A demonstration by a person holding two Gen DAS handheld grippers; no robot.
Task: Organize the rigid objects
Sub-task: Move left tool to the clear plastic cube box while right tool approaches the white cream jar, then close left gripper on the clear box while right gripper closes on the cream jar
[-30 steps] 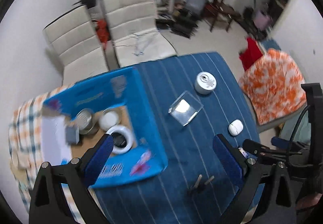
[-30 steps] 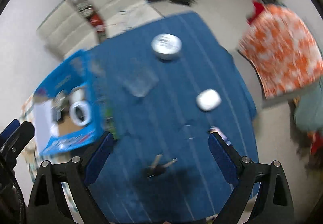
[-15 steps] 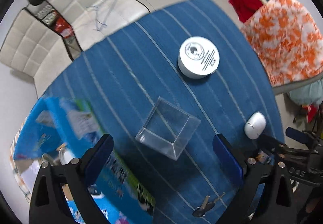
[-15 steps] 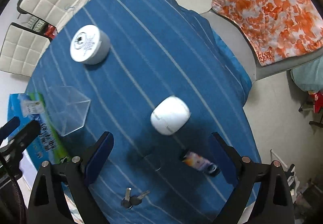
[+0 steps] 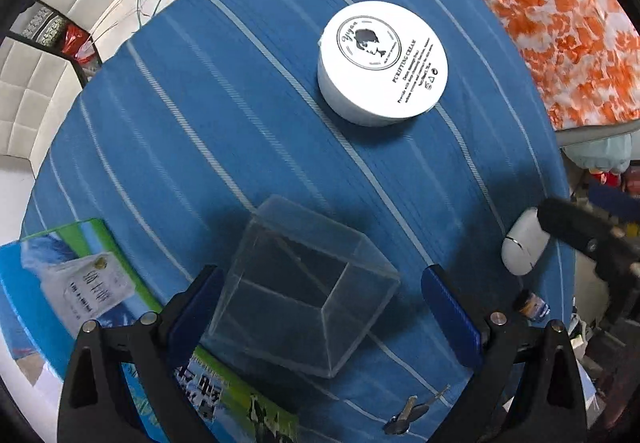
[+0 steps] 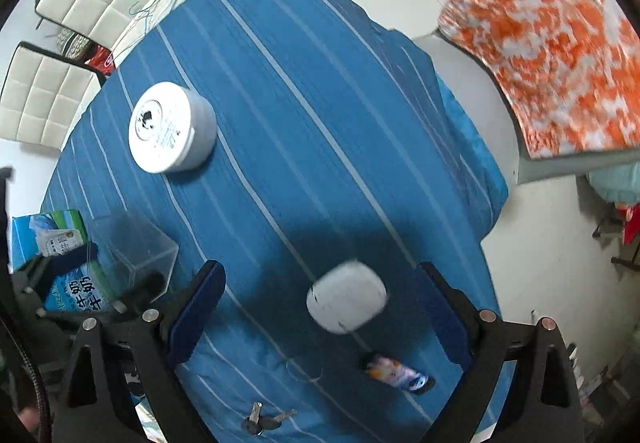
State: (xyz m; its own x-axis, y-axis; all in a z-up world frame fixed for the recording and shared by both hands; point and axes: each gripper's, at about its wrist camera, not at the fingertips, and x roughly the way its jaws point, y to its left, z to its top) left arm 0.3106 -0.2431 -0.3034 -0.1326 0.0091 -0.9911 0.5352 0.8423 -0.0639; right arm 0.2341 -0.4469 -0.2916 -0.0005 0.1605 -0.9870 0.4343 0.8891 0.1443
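Left tool (image 5: 320, 313) spread around clear box (image 5: 300, 299) — right tool (image 6: 320, 307) spread, seemingly over white case (image 6: 346, 297).

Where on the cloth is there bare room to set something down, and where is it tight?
Widest bare stretch: the striped cloth right of the cream tin, out to its far edge. A smaller patch lies between tin and clear box. Crowded: the near end, where white case, small tube and keys cluster, and beside the carton.
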